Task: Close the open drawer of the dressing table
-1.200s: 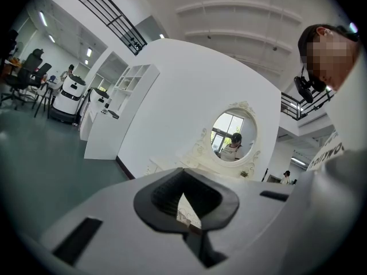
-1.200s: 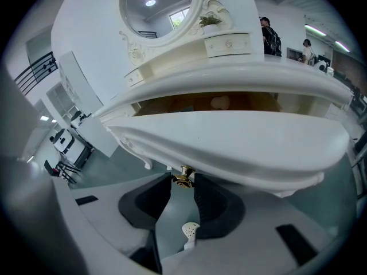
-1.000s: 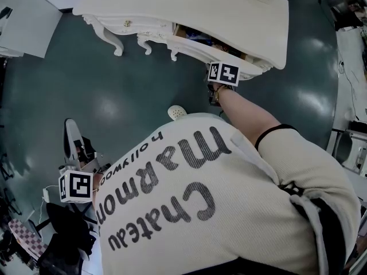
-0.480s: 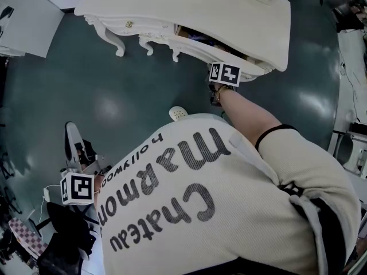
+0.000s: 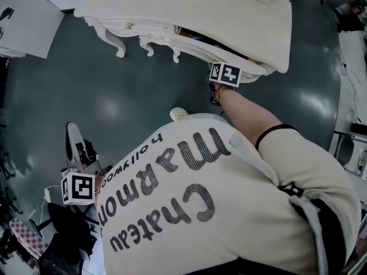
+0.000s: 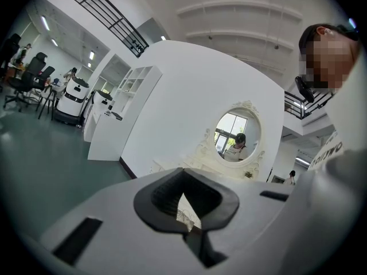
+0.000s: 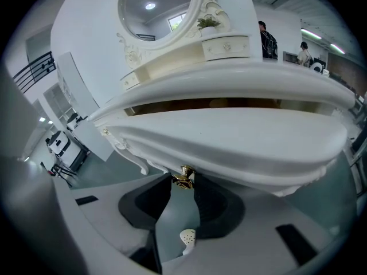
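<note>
The white dressing table (image 5: pixel 189 7) stands at the top of the head view, and its right drawer (image 5: pixel 221 55) is pulled out a little, with a dark gap above the drawer front (image 7: pixel 229 136). My right gripper (image 7: pixel 183 183) reaches up to that front from below and is shut on the drawer's gold knob (image 7: pixel 184 177), with a pad on each side of it. Its marker cube (image 5: pixel 224 73) hides the jaws in the head view. My left gripper (image 6: pixel 186 208) hangs low at the person's left side (image 5: pixel 74 145), shut and empty, pointing across the room at the table's oval mirror (image 6: pixel 237 133).
A white perforated shoe (image 5: pixel 178 113) lies on the green floor below the drawer. The table's curved legs (image 5: pixel 114 42) stand to the left of it. White partitions (image 6: pixel 114 119) and office chairs (image 6: pixel 28 82) stand further off. The person's arm (image 5: pixel 252 116) stretches to the drawer.
The drawer front and my right gripper have edged slightly toward the table, so the dark gap looks a little narrower. The left gripper has stayed in place.
</note>
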Available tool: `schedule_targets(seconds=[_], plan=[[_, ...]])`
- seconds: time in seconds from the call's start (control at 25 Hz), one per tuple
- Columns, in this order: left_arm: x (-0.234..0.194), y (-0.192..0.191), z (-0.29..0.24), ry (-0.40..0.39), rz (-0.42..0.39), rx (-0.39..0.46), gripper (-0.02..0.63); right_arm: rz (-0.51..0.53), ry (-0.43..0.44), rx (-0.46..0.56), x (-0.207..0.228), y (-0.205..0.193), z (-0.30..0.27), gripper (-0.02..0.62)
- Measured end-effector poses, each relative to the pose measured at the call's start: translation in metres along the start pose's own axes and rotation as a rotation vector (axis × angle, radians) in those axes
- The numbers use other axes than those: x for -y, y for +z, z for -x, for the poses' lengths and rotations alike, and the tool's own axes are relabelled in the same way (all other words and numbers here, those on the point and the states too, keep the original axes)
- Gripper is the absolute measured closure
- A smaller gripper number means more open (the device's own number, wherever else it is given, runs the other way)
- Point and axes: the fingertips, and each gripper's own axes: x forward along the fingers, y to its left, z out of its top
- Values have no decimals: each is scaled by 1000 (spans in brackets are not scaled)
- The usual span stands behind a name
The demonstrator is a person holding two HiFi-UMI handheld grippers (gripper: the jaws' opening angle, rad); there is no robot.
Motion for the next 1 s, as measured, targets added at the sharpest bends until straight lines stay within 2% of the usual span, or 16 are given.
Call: schedule_targets(seconds=[0.44,0.76,1.0], plan=[[-4,-1,-7,19,39,5,598,12,-19,18,2,9,-5,453],[-7,0,-9,22,13,-6,598,-6,-47,34,5,14,-7,453],[-7,-4,-13,36,58,0,598,-4,-58,45,7,18,-9,453]])
